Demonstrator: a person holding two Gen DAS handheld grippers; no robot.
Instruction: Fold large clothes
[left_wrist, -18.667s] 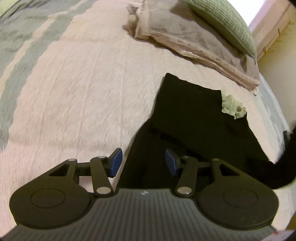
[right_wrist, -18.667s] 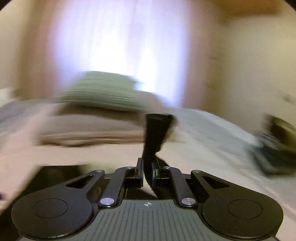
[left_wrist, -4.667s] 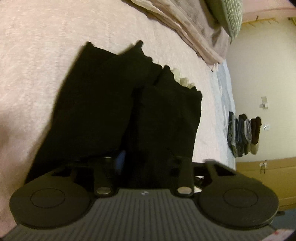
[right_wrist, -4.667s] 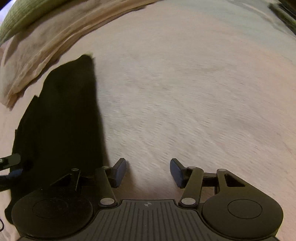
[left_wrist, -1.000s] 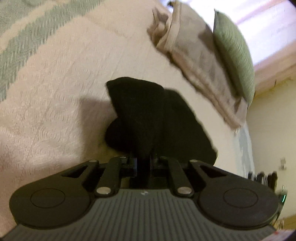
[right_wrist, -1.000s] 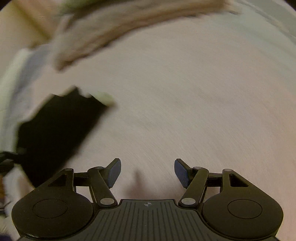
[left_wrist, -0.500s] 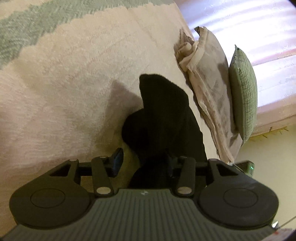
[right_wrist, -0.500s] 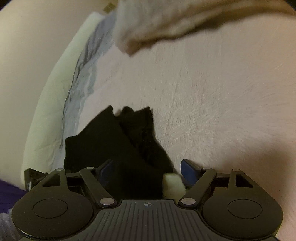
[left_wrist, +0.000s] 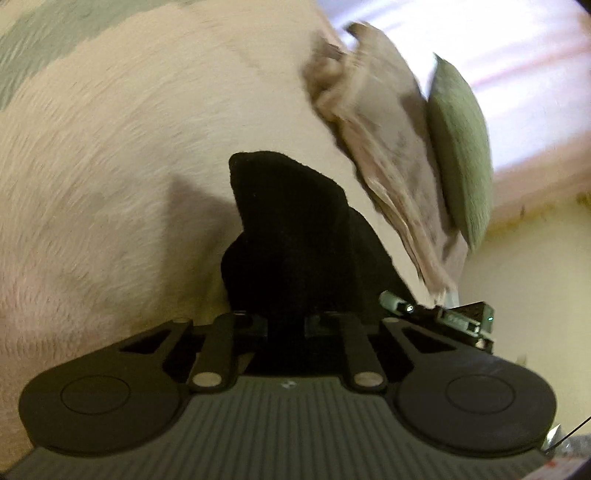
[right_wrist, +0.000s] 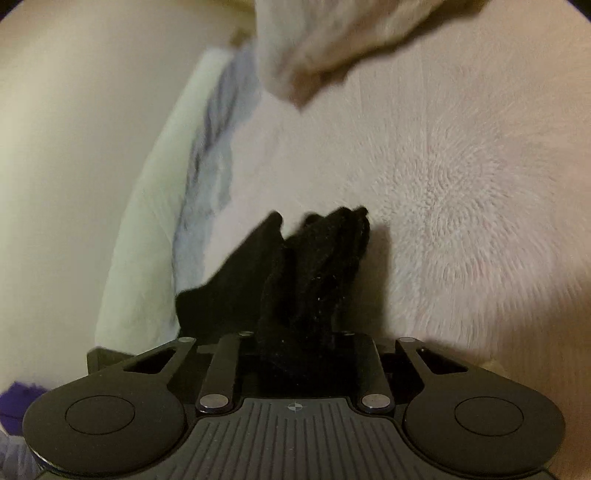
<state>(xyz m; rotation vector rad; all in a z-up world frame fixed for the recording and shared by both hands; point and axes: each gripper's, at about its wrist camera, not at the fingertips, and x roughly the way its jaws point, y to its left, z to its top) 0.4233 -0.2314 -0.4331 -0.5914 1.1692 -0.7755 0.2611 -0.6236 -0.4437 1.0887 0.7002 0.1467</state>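
Jaws on both the left gripper (left_wrist: 285, 326) and right gripper (right_wrist: 295, 341) are clamped on the black garment (left_wrist: 295, 236), bunched over the pale bedspread (left_wrist: 110, 166).

Both cameras ride low behind their own fingers, very close to the pink bedspread (left_wrist: 110, 166). The left view faces the beige pillow (left_wrist: 384, 147) and window; the right looks toward the bed's edge and wall. They share the black garment (left_wrist: 295, 236).

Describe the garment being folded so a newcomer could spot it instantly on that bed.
Start from the pale pink textured bedspread. Below the beige pillow and green ribbed cushion lies a bunched black fabric garment, gripped between both tools' fingers. It is the only black item on the bed.
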